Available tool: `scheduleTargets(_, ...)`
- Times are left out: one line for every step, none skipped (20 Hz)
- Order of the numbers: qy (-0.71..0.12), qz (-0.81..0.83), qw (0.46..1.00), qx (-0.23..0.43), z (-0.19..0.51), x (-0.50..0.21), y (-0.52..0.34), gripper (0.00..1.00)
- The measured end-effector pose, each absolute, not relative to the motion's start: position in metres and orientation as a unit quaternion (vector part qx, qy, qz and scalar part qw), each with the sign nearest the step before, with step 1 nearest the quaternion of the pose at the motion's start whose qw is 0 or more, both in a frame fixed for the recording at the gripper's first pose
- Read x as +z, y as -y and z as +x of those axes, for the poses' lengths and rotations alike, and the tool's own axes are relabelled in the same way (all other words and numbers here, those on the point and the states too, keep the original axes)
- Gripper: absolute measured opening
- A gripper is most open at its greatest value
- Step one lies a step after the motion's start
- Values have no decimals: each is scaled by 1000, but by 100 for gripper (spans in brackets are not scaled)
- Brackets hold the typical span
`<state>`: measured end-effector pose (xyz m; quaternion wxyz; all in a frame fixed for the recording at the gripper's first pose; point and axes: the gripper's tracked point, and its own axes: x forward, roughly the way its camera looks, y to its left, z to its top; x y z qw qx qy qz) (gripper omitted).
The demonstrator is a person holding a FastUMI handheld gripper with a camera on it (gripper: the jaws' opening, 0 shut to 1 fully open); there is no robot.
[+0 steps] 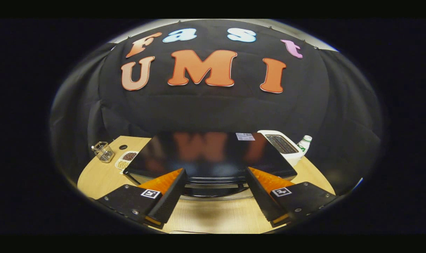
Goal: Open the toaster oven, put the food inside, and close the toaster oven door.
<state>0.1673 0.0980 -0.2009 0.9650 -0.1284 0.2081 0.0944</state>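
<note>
A black toaster oven (209, 151) stands on the wooden table (213, 214), seen from above and in front, its glossy top reflecting the wall. Its door handle (214, 180) runs along the top of the front, just ahead of the fingertips, and the door looks closed. My gripper (214, 175) is open, its two orange-and-black fingers (165, 191) spread wide on either side of the oven's front, with nothing between them. A small divided dish of food (125, 160) lies on the table to the left of the oven.
A wire basket (103, 151) stands at the table's far left, beyond the dish. A white pop-up toaster (282, 146) and a white bottle with a green label (304, 144) are behind the oven on the right. Bare table lies beneath the fingers.
</note>
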Motion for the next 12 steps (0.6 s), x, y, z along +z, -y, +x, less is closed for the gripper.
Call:
scheduleTargets(-211,-133,964,96,168,-205,-99,99)
scheduleTargets(-216,-134,962,99,167,-208,-101,99)
scheduleTargets(-208,-123,965,103,170,-207,-105,100)
scheduleTargets(-214,-120,964,106,168,-209,-105,99)
scheduleTargets(-216,-108,965,106,167,-209,-104,98)
scheduleTargets(-218,-93,966,104,165,-212,-104,98)
scheduleTargets(-212,-95,967,101,163,-210,-102,96)
scheduleTargets(-217,-95,966,104,161,-213,-102,95)
scheduleTargets(-215,-100,966,101,151,-210,-102,95)
scheduleTargets(-213,-100,967,99,152,-213,-99,95)
scheduleTargets(-215,-99,967,96,151,-214,-98,95)
scheduleTargets(-218,-98,966,93,148,-213,-97,95)
